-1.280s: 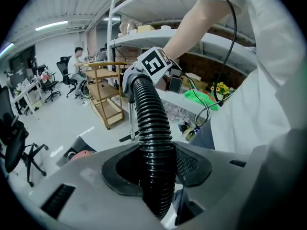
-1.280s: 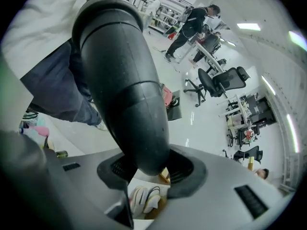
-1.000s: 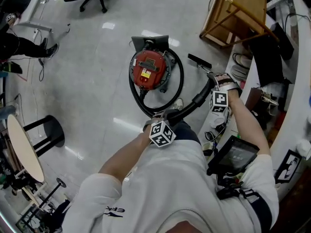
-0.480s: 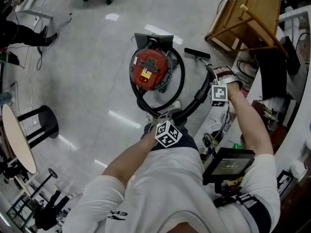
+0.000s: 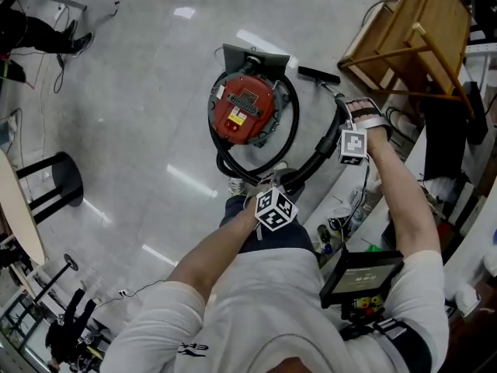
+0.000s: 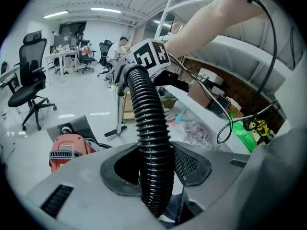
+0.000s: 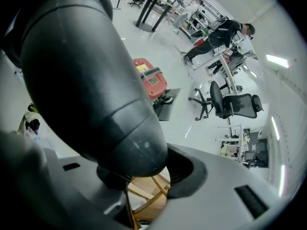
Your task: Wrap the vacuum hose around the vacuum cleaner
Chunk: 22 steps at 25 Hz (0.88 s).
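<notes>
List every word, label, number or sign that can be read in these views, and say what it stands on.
No text is legible enough to quote.
Vacuum cleaner: yellow and white labels on its red top, too small to read.
Shirt: short white print, too blurred to read.
Small screen: lit, unreadable.
Marker cubes: square black-and-white patterns only, no words.

A glossy pale floor reflects strip lights set in a white ceiling. A wooden frame stands at upper right and a black stool at left. Black office chairs and desks fill the far end, and white shelves run along one side.
</notes>
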### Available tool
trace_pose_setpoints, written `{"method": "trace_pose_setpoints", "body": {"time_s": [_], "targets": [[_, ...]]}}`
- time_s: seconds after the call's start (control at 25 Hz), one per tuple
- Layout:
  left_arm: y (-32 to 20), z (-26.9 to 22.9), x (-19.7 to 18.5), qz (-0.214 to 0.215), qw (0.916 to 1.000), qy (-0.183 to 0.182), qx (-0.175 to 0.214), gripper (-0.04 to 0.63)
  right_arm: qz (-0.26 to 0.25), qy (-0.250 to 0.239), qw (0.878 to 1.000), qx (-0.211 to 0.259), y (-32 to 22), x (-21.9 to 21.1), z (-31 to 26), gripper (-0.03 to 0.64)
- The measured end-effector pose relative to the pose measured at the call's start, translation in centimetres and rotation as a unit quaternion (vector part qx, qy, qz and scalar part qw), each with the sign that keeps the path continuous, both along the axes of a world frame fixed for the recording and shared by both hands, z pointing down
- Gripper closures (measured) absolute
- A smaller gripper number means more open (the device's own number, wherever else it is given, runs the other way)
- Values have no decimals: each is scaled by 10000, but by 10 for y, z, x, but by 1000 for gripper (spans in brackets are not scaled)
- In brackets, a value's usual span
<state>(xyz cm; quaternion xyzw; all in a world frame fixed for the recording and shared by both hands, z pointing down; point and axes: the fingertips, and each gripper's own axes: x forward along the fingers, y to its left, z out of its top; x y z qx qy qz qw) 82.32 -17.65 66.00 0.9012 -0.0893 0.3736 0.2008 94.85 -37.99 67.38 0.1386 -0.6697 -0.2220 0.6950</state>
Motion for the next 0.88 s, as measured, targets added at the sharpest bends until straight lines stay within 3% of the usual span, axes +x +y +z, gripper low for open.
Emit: {"method": "trace_pose_setpoints", "body": {"time_s": [0.4,0.64,0.88], "targets": [[-19,26,13,-503,9985,141,-139,436,-182,29,9995,271,-39,-18,7,459],[-13,49,8,-205,9995,-77,-212,437,-351,-35,9990,274,-49,-40,10,459],[2,60,11,-159,9992,-114,-359,437,-1014,136,9942,344,-52,-64,16,459]]}}
